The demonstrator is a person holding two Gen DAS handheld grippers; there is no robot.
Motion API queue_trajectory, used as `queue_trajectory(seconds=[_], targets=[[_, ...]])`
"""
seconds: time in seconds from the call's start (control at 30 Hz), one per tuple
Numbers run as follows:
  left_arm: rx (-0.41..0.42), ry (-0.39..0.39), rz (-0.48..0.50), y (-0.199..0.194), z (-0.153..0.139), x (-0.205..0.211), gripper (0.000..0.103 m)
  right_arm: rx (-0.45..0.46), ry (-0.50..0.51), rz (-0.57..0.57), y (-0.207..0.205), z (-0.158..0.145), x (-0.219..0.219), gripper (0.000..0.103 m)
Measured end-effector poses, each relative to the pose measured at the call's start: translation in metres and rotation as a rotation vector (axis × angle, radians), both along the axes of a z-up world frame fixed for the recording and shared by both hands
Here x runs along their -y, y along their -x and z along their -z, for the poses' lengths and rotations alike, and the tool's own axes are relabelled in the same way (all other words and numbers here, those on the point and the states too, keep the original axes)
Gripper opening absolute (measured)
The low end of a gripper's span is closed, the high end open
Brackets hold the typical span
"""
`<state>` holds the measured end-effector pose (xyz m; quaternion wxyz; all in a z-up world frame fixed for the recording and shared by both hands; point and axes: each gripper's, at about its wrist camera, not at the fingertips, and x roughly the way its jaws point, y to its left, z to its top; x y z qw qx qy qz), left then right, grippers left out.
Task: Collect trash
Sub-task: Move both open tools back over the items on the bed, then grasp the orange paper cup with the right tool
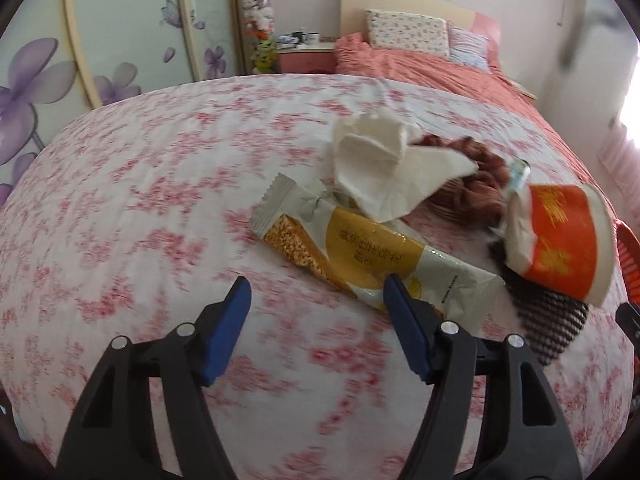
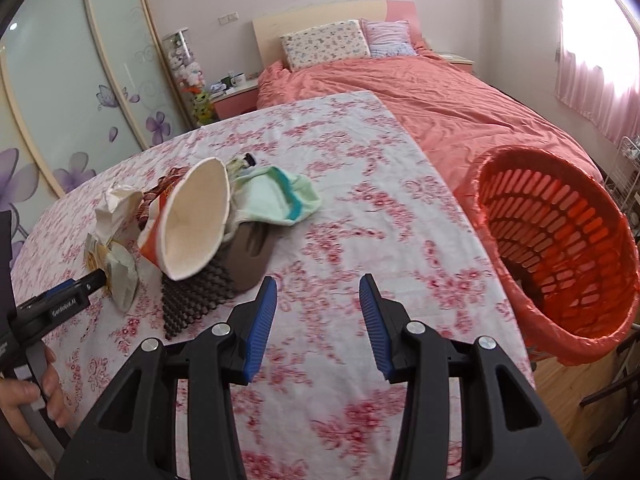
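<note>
A yellow and grey snack wrapper (image 1: 372, 258) lies on the floral tablecloth (image 1: 160, 200), with a crumpled white tissue (image 1: 384, 168) just behind it and a crushed orange and white paper cup (image 1: 560, 248) to its right. My left gripper (image 1: 316, 296) is open, its right finger over the wrapper's near end. In the right wrist view the cup (image 2: 192, 224), the tissue (image 2: 116, 208) and the wrapper (image 2: 120, 280) sit at left, with the left gripper's tip (image 2: 80, 286) touching the wrapper. My right gripper (image 2: 318, 292) is open and empty above the cloth. An orange trash basket (image 2: 560, 256) lined with a bag stands at the table's right edge.
A brown knitted item (image 1: 476, 188), a black mesh sock (image 2: 196, 300), a brown sock (image 2: 248, 256) and a pale green cloth (image 2: 276, 196) lie around the cup. A bed with a coral cover (image 2: 420, 96) stands behind the table. A wardrobe (image 2: 80, 92) is at left.
</note>
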<state>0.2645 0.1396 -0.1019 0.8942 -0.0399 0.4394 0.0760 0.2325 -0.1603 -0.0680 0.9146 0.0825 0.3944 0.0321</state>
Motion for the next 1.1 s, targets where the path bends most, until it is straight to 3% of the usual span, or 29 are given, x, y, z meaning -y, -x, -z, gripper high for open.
queue_trajectory(seconds=[0.27, 0.6, 0.73, 0.83, 0.97, 1.1], targets=[[0.039, 0.183, 0.014, 0.009, -0.013, -0.007, 0.074, 0.026, -0.046, -0.033, -0.005, -0.014, -0.012, 0.044], [-0.002, 0.125, -0.013, -0.017, -0.008, 0.015, 0.076, 0.043, -0.078, -0.154, -0.023, -0.019, -0.055, 0.04], [-0.002, 0.091, 0.001, -0.014, -0.008, 0.013, 0.076, 0.016, -0.062, -0.203, -0.025, -0.011, -0.068, 0.017], [-0.005, 0.073, -0.004, -0.006, -0.005, -0.002, 0.075, 0.007, -0.083, -0.214, -0.022, -0.007, -0.07, 0.014], [-0.024, 0.083, -0.029, 0.0, 0.001, -0.026, 0.075, -0.008, -0.133, -0.241, -0.021, -0.004, -0.076, 0.011], [-0.02, 0.178, -0.048, 0.005, -0.002, -0.042, 0.075, -0.002, -0.114, -0.269, -0.021, -0.001, -0.089, 0.012]])
